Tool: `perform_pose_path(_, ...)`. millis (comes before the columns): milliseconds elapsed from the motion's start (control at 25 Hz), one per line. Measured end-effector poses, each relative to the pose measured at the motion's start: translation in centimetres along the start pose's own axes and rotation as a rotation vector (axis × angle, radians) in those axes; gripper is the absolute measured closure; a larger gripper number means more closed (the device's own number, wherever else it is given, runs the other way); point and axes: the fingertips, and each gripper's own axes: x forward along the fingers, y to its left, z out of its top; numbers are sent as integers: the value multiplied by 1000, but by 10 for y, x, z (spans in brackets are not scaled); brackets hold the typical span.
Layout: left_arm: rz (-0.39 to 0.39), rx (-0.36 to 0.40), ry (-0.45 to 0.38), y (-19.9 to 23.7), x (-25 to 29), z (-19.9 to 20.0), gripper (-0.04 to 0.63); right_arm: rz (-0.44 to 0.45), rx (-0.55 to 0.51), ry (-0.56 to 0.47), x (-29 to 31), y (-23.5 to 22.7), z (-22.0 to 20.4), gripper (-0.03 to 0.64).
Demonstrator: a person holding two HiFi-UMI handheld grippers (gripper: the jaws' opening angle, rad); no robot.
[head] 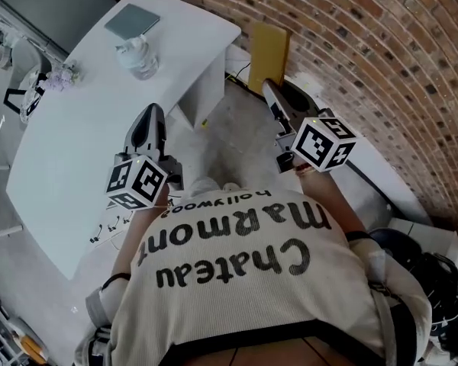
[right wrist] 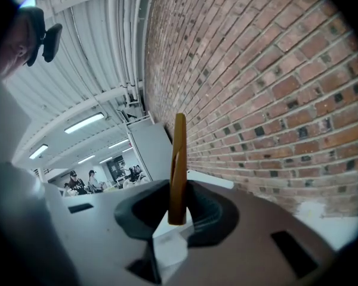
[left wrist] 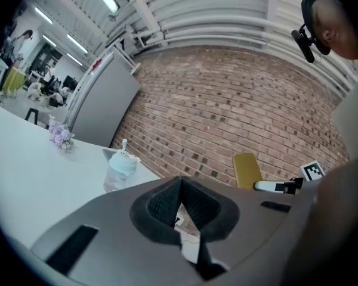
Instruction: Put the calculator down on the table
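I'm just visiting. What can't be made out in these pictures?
- Yellow calculator: keys and display unseen. The head view shows a plain face, the right gripper view only its thin edge.
- Grey flat thing on the table: too small in the head view to identify.
- Bottle: contents too small to tell in either view.

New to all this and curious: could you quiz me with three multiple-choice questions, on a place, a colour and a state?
1. Where does the bottle stand? A on the white table; B on the floor; C on a chair.
2. What colour is the calculator in the right gripper? A red; B yellow; C blue.
3. How are the left gripper's jaws? A shut, empty; B shut on a cup; C wide apart.
Answers: 1 A, it stands on that table; 2 B, it shows yellow against the brick wall; 3 A, they meet with nothing between.
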Motion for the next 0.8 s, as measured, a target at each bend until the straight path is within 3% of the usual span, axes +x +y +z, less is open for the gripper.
perform_pose_path(280,62,-33,34,21,29,-10,592,-31,42,56,23,-34,-11,526)
perform_pose_path(560,64,-14,77,30,52,-26,592,-35,52,79,41,-50,-22,526)
perform_pose_path(800,61,-18,116,48,103,-30,592,-37,62,127,95,-80,-19,528)
